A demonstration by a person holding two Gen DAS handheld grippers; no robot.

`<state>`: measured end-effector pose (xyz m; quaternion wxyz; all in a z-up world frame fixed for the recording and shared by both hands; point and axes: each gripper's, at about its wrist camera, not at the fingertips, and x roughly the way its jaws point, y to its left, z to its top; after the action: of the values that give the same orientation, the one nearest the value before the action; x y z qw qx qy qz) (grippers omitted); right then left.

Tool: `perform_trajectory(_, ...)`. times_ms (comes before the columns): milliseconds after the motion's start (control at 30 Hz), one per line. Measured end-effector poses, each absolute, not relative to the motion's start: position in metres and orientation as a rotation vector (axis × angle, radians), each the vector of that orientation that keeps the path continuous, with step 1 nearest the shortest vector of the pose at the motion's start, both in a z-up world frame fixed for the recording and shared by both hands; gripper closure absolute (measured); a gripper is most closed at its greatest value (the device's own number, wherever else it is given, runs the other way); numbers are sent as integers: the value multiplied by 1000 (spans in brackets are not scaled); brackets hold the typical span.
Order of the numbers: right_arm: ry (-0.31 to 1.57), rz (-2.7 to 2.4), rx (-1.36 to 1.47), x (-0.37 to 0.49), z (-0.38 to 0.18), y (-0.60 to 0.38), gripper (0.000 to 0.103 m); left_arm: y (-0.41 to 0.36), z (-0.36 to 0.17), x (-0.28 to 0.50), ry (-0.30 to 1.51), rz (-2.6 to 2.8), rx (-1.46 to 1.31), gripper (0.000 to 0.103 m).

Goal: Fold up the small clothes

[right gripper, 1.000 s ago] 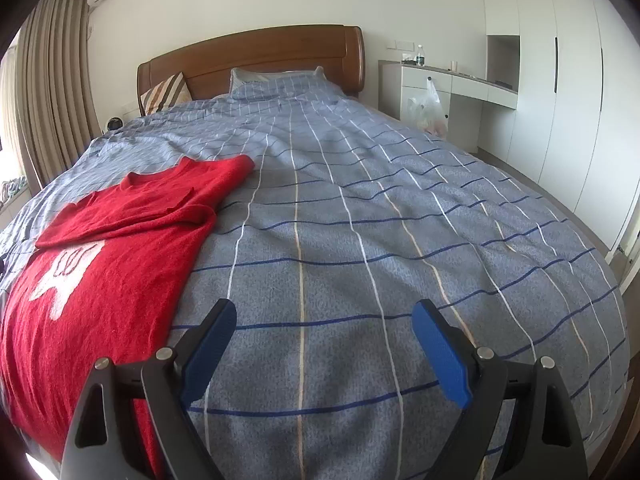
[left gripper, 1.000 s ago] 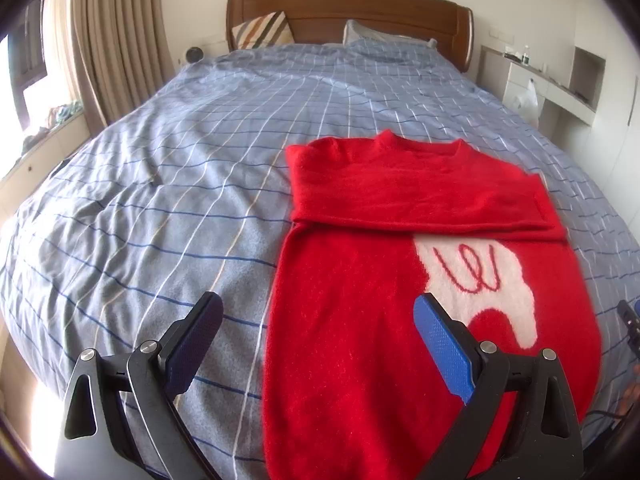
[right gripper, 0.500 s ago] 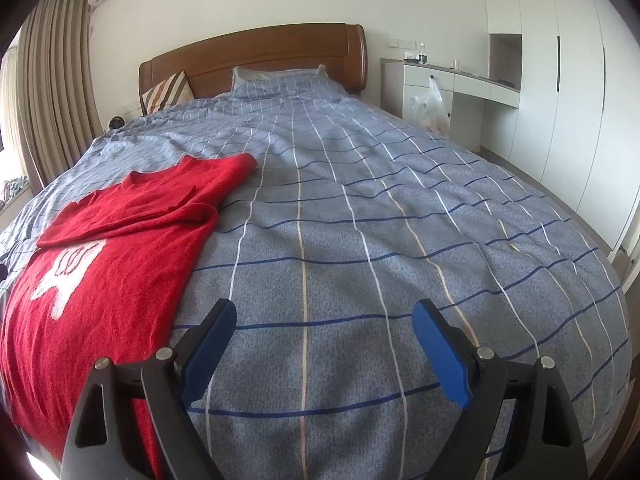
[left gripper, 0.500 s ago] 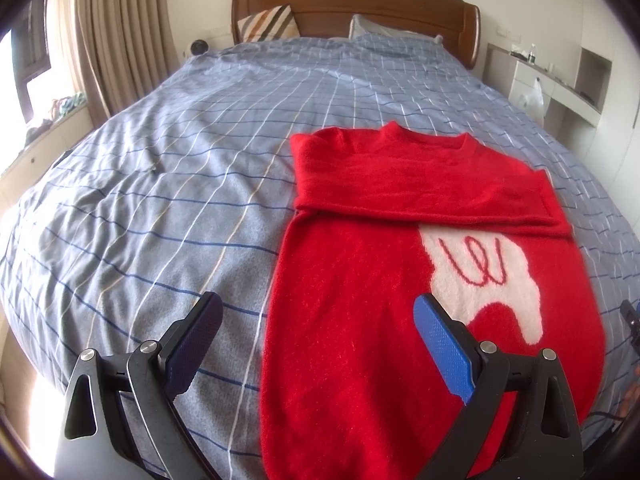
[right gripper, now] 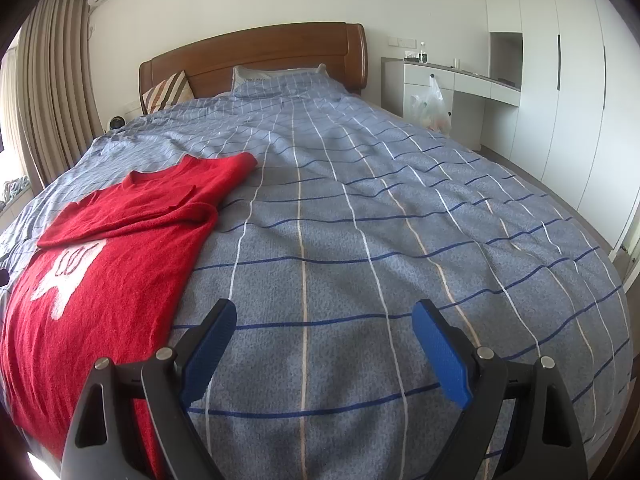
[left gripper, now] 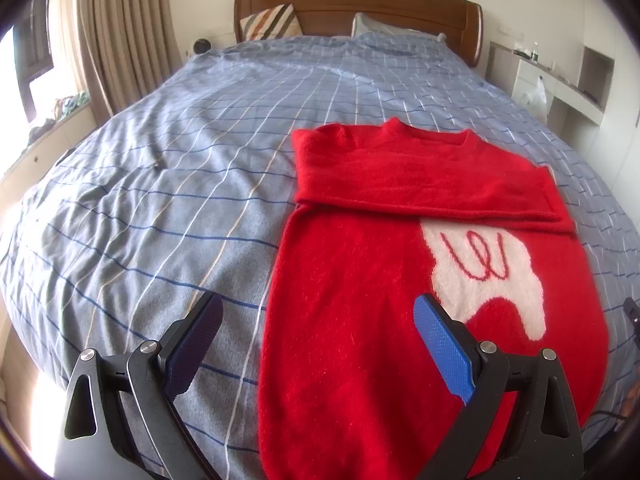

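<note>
A red knit sweater [left gripper: 360, 300] with a white motif [left gripper: 492, 268] lies flat on the blue checked bedspread [left gripper: 160, 184], sleeves folded across the chest, collar toward the headboard. My left gripper [left gripper: 318, 316] hovers open above the sweater's left hem edge, nothing between its blue pads. In the right wrist view the same sweater [right gripper: 100, 272] lies at the left. My right gripper [right gripper: 324, 326] stands open over bare bedspread [right gripper: 400, 240] to the sweater's right, holding nothing.
A wooden headboard [left gripper: 360, 4] with a striped cushion [left gripper: 272, 22] and a pillow [right gripper: 276, 76] stands at the far end. Beige curtains [left gripper: 120, 32] hang on the left. A white desk [right gripper: 452, 80] with a hanging plastic bag [right gripper: 430, 106] and wardrobes [right gripper: 568, 80] stand on the right.
The left wrist view has tilted a little, so the sweater and headboard sit slightly lower in frame. Both grippers stay open and the sweater has not moved.
</note>
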<state>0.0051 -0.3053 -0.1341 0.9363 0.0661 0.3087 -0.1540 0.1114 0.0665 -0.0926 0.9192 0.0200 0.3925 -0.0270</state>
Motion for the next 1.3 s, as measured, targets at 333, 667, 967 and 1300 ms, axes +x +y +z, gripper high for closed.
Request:
perform_trajectory(333,628,-315,135,6,-134,-306,14,67,-91,110,803,-51,42,6)
perform_trajectory(667,624,-315,137,5,-133,-306,14,66,-87,109,796,-50,43,6)
perform_trajectory(967,620,-316,136,4,-131,-306,14,67,-84,107,787,-44,38,6)
perform_trajectory(1300,620,-316,136,4,-132,-306,14,68,-83,107,783,-42,39,6)
